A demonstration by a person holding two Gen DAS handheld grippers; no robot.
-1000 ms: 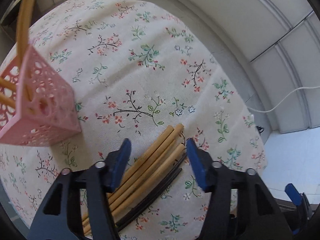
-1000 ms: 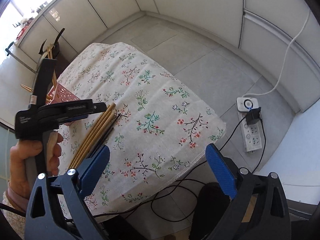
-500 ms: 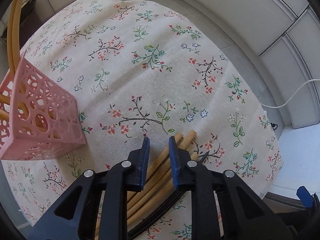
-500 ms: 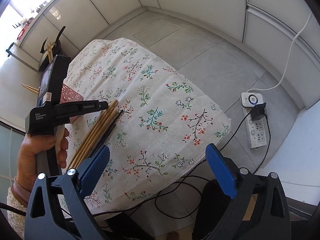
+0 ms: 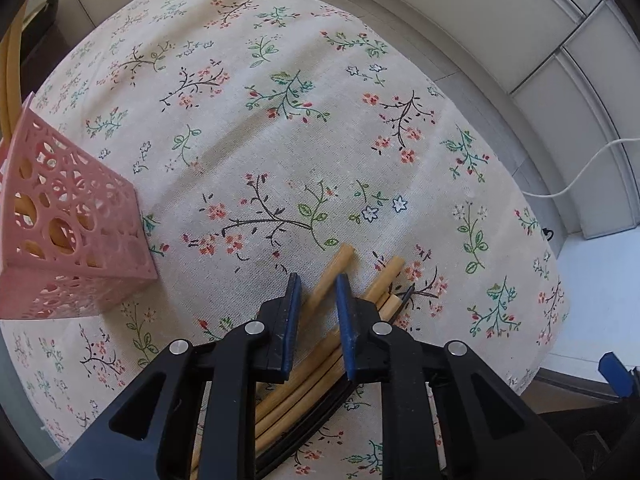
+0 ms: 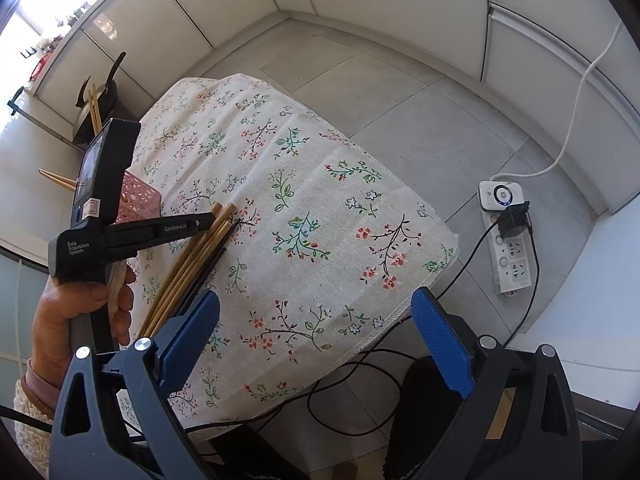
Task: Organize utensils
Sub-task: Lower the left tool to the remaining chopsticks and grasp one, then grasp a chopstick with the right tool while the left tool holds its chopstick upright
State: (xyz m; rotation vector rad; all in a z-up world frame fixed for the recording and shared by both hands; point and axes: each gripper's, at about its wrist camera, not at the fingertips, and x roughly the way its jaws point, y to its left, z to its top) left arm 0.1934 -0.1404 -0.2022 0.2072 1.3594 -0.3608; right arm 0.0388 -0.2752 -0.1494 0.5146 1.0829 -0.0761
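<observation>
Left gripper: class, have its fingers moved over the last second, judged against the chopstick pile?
Yes. The left gripper has closed from wide open onto one bamboo chopstick of the pile.

The chopsticks' (image 5: pixel 332 276) lower lengths vanish behind the left gripper (image 5: pixel 318 292); whether its jaws touch one is unclear. The pink basket (image 5: pixel 76 236), left of them, is cut off.

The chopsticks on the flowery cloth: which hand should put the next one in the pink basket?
Probably the left. The left gripper has its fingers closed on one bamboo chopstick, with the pink basket close beside it. The right gripper is open, holding nothing, near the cloth's edge.
</observation>
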